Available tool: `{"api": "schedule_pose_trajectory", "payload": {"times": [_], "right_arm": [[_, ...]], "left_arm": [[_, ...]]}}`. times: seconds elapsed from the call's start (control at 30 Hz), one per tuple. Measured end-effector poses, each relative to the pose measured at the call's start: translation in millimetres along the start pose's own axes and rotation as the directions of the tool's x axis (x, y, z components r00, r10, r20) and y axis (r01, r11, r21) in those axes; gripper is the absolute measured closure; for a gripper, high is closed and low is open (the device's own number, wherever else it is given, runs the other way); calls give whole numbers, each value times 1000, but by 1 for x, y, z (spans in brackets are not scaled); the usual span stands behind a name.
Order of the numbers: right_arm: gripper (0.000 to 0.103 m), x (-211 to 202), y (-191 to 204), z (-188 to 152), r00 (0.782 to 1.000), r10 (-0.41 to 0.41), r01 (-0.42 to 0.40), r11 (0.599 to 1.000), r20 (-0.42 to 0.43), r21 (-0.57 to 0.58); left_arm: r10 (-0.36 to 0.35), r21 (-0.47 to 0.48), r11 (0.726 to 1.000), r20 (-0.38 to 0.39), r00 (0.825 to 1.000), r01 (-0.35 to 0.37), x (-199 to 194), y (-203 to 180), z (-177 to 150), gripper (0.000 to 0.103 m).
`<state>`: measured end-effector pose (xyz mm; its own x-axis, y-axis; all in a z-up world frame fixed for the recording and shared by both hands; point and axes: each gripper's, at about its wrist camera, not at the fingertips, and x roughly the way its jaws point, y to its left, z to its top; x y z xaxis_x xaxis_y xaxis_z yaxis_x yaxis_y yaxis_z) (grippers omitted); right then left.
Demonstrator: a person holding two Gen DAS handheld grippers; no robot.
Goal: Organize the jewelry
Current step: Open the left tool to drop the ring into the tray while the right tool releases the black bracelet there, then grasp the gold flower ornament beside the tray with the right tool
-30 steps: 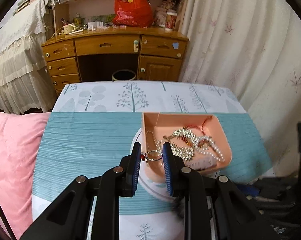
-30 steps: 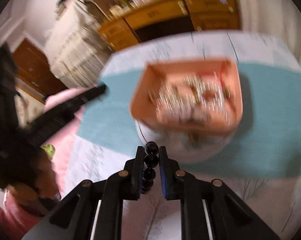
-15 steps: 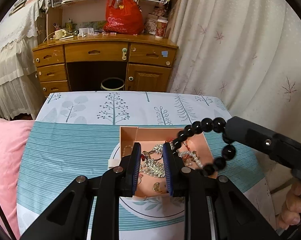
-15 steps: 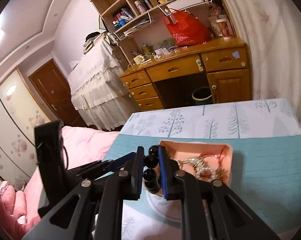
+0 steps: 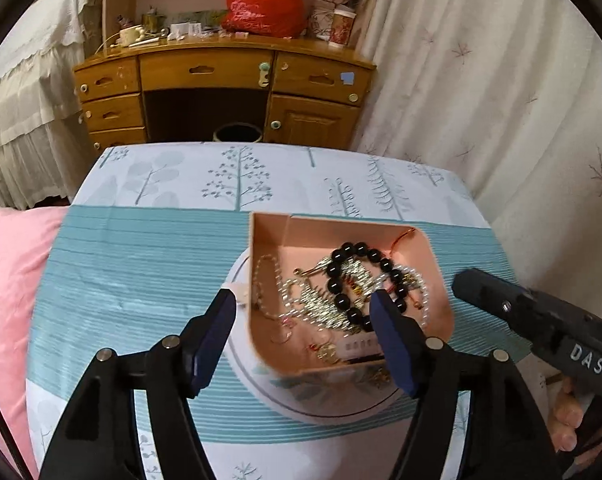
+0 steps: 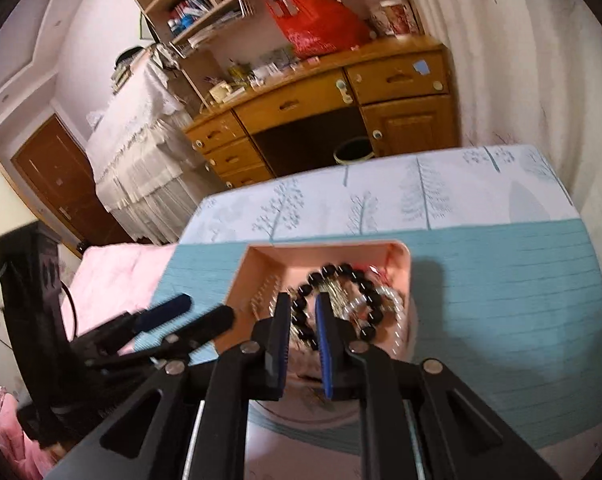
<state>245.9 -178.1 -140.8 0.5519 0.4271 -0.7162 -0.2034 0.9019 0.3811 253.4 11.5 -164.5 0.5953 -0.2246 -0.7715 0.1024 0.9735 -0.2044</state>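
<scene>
Half a second ago the black bead bracelet (image 5: 357,280) hung clamped in the right gripper (image 6: 304,340) above the table; it now lies inside the pink tray (image 5: 437,264), draped over the heap of silver chains (image 5: 317,300) and the pearl strand (image 5: 415,292). Over the same interval the left gripper (image 5: 303,328), then nearly closed around a small ring, has spread wide, and nothing sits between its blue pads (image 5: 389,344). A thin ring (image 5: 281,334) rests on the tray floor just ahead of it, apparently the piece it let go.

Right gripper: its fingers stand slightly parted above the near arc of the bracelet. In the right wrist view the beads (image 6: 333,280) show through the gap but seem to lie below the pads rather than between them, so the grip reads as released. In the left wrist view this tool enters from the right edge, its tip beside the tray's right wall.

Tray position: on a round white plate (image 5: 313,404), itself on the teal striped mat (image 5: 141,272) over the tree-print tablecloth (image 5: 237,176).

Task reading: both carried pieces are now in the tray, so this placement appears complete. No loose jewelry is visible on the mat.
</scene>
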Motion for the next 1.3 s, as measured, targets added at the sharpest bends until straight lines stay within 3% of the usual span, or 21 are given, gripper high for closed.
{"api": "schedule_pose_trajectory", "payload": {"times": [0.13, 0.2, 0.3, 0.4, 0.53, 0.87, 1.07, 1.3], "right_arm": [[59, 2, -7, -21, 999, -11, 13, 999, -50, 51], [49, 5, -10, -34, 995, -56, 63, 994, -84, 88], [45, 10, -16, -54, 987, -107, 129, 974, -124, 188], [45, 20, -18, -70, 977, -126, 167, 953, -173, 254], [45, 32, -11, -79, 964, -181, 225, 946, -197, 232], [45, 55, 22, -86, 927, -346, 354, 934, -145, 34], [45, 67, 39, -89, 896, -434, 426, 900, -99, -89], [72, 70, 51, -90, 895, -441, 430, 894, -71, -124]], "left_arm": [[44, -27, 999, -17, 999, -45, -3, 12, -10, 30], [62, -53, 997, -32, 998, -63, -5, 20, -16, 28], [86, -83, 992, -70, 994, -91, -6, 33, -28, 28], [123, -97, 986, -98, 987, -133, -9, 44, -39, 26], [154, -124, 978, -131, 979, -170, -11, 58, -52, 19], [185, -216, 943, -292, 938, -253, 1, 84, -84, 17], [178, -270, 921, -346, 921, -280, -1, 97, -104, 16], [124, -266, 935, -371, 921, -233, -5, 103, -120, 14]]}}
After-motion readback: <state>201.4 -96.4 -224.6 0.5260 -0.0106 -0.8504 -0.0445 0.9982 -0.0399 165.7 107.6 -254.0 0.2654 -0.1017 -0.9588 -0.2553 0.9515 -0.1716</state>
